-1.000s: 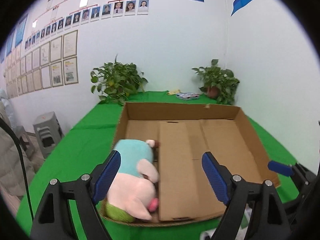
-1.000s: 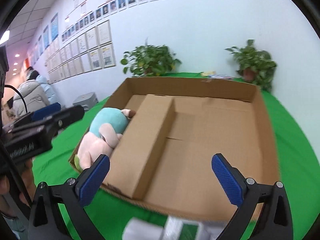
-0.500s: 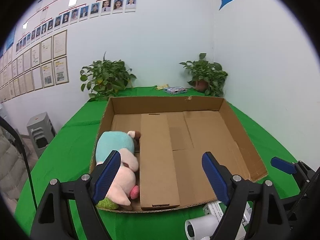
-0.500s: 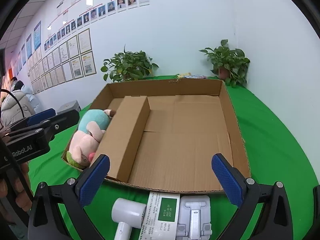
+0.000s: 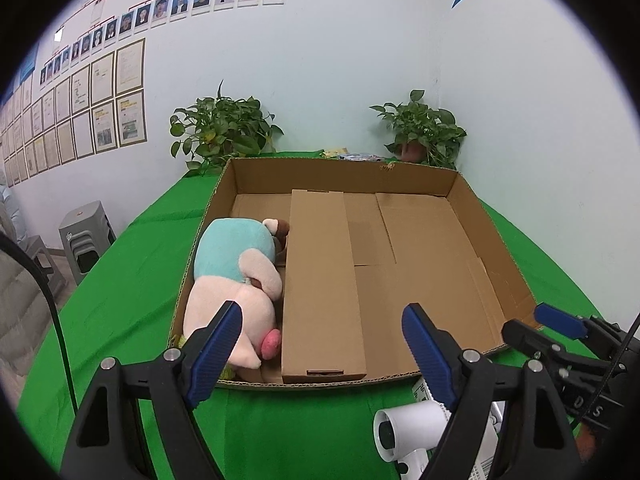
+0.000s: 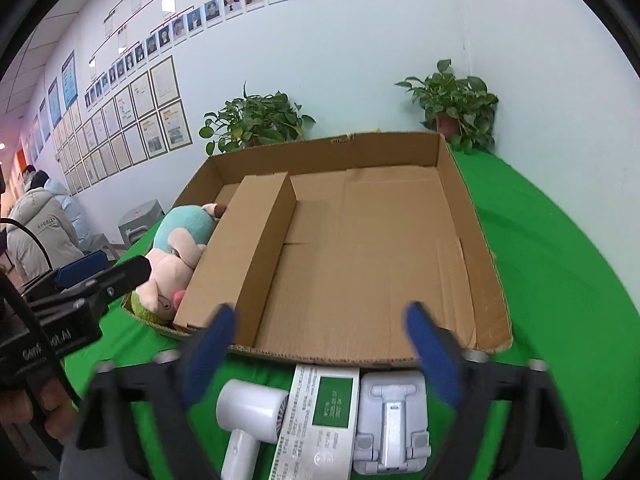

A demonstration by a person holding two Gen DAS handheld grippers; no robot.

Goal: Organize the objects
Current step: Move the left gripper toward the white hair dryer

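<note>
Both grippers have pulled back from the box (image 6: 352, 240); right gripper (image 6: 318, 354) closing, empty, over hair dryer (image 6: 250, 412) at 6 o'clock. Left gripper (image 5: 320, 344) narrowing, empty.

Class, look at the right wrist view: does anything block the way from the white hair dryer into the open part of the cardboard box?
Only the box's low near wall stands between the hair dryer and the bare box floor. The tall cardboard divider and plush toy sit off to the left.
</note>
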